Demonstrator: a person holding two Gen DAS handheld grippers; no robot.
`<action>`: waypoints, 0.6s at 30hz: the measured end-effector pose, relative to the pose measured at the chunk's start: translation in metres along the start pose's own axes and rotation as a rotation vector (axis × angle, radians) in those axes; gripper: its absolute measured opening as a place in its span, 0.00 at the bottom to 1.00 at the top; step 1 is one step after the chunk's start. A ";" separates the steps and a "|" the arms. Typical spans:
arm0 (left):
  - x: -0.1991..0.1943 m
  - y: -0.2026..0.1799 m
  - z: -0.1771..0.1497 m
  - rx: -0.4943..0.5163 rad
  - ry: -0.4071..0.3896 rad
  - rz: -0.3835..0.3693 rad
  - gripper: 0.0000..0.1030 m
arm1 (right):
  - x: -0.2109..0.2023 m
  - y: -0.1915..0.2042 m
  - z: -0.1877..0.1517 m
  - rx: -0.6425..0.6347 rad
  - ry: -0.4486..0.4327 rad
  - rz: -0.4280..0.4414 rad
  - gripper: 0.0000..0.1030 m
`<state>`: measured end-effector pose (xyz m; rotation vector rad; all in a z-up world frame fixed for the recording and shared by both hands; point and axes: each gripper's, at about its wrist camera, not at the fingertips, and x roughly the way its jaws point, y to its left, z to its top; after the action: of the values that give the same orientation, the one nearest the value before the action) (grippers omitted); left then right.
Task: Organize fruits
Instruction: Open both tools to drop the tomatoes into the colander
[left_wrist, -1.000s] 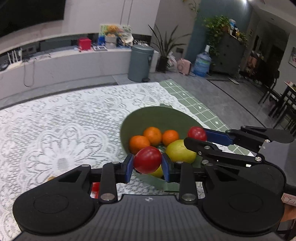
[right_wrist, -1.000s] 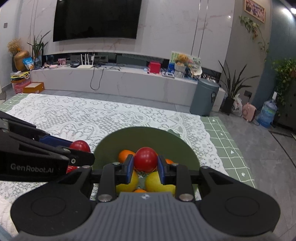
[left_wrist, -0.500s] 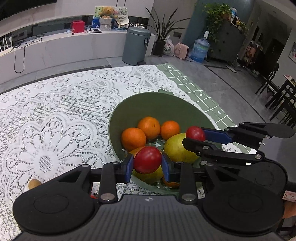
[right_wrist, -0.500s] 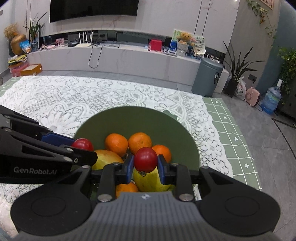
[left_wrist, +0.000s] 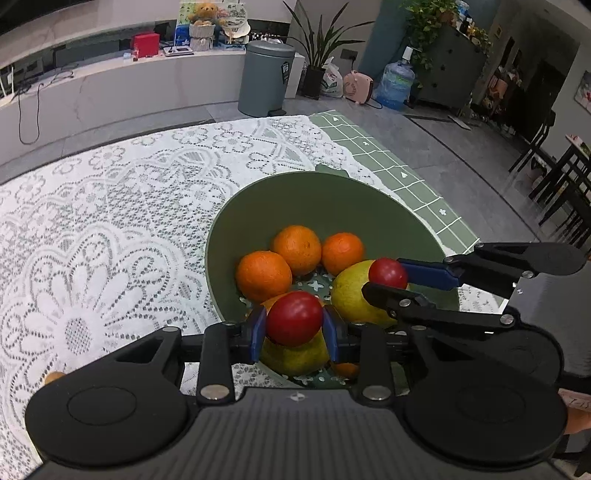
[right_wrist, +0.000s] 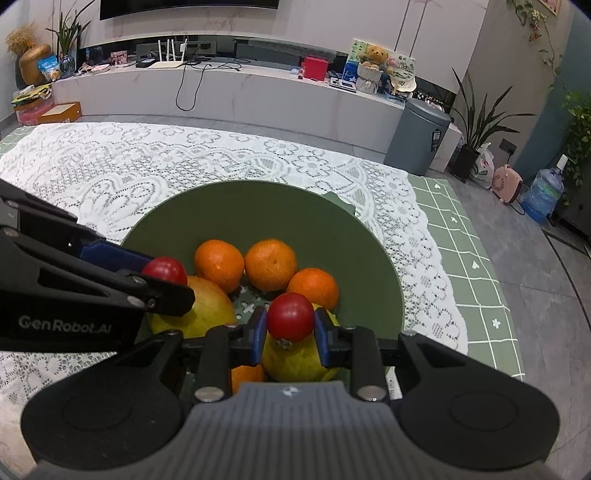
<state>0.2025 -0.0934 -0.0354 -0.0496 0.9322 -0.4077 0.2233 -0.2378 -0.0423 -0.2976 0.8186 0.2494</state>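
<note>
Your left tool (left_wrist: 294, 325) is clamped on a round red tomato-like fruit (left_wrist: 294, 322), and your right tool (right_wrist: 290, 322) pinches a smaller red fruit of the same kind (right_wrist: 290, 320); both hang over the near part of the wide dark green bowl (right_wrist: 266, 210). That bowl sits on the white lace-covered table (right_wrist: 110, 166). Inside lie yellow-green pear-shaped fruits (right_wrist: 199, 306) and three round oranges (right_wrist: 271, 264). Only your left view shows a small tan object (left_wrist: 54, 377) on the lace beside the tool, its kind unclear. Only your right view shows the far left stretch of the table.
</note>
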 end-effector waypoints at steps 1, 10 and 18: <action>0.001 0.000 0.000 0.004 -0.001 0.003 0.35 | 0.000 0.000 0.000 -0.001 0.001 0.001 0.23; 0.002 0.002 0.002 0.010 -0.002 0.012 0.37 | 0.002 0.002 0.001 -0.003 0.001 -0.005 0.24; -0.004 0.004 0.002 -0.009 -0.006 0.002 0.42 | 0.000 0.001 0.003 0.009 -0.005 -0.008 0.26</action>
<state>0.2034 -0.0886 -0.0315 -0.0584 0.9282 -0.4011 0.2251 -0.2360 -0.0401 -0.2915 0.8132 0.2386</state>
